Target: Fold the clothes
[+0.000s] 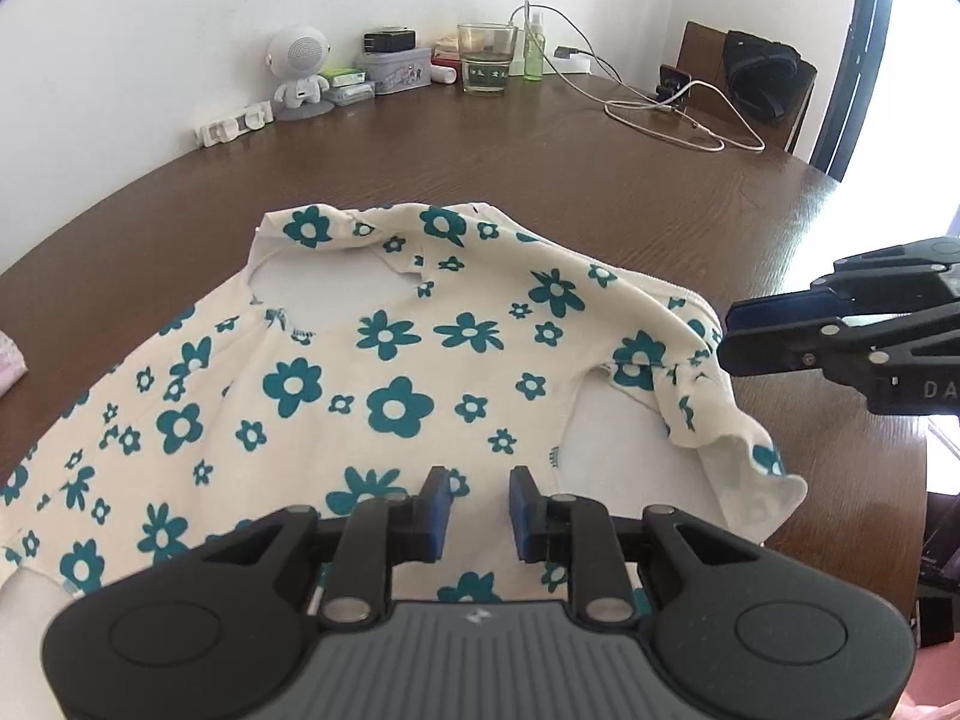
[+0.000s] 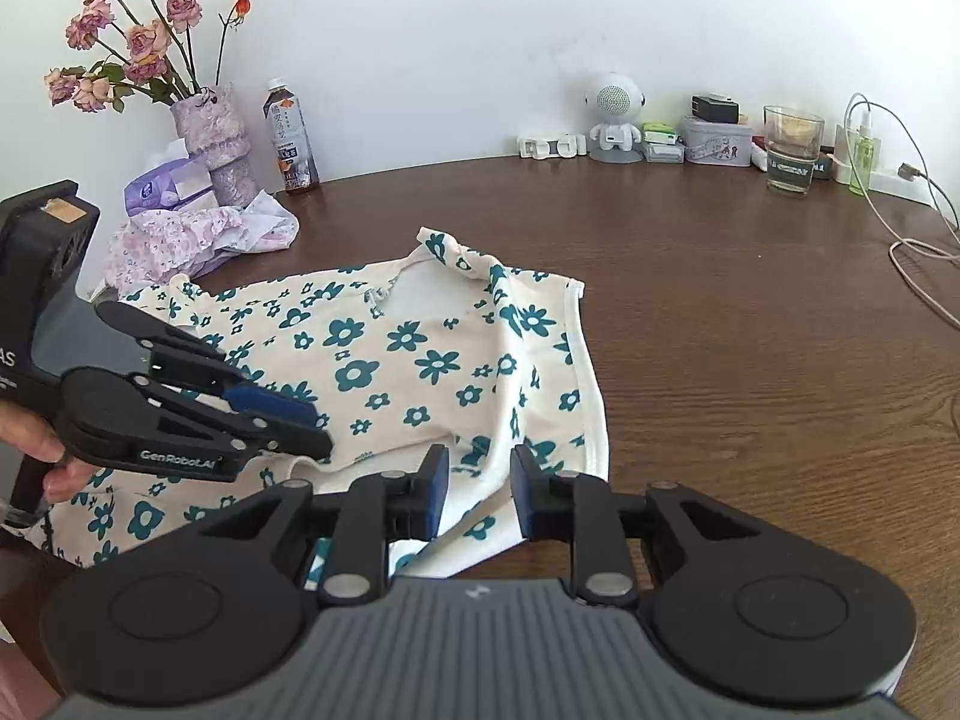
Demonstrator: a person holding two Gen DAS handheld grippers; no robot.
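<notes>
The left gripper (image 1: 477, 510) hovered low over the near part of a cream floral top (image 1: 372, 372), its jaws parted by a narrow gap with nothing between them. The right gripper (image 2: 477, 495) hung over the top's near right edge, where a sleeve lay folded back onto the body, and its jaws likewise stood slightly apart and empty. The top, printed with teal flowers, lay spread mostly flat on the brown wooden tabletop (image 2: 750, 360), neckline toward the far wall. A hand (image 2: 45, 450) gripped the left gripper's handle at the left edge of the right wrist view. Farther left, a crumpled lilac garment (image 2: 198, 234) sat just beyond the top. Along the wall stood a vase of dried roses (image 2: 213, 138), a bottled tea (image 2: 290, 141), a small white robot-shaped speaker (image 2: 612, 117), a tin box (image 2: 717, 141), a drinking glass (image 2: 791, 150) and white charging cables (image 1: 672, 114).
</notes>
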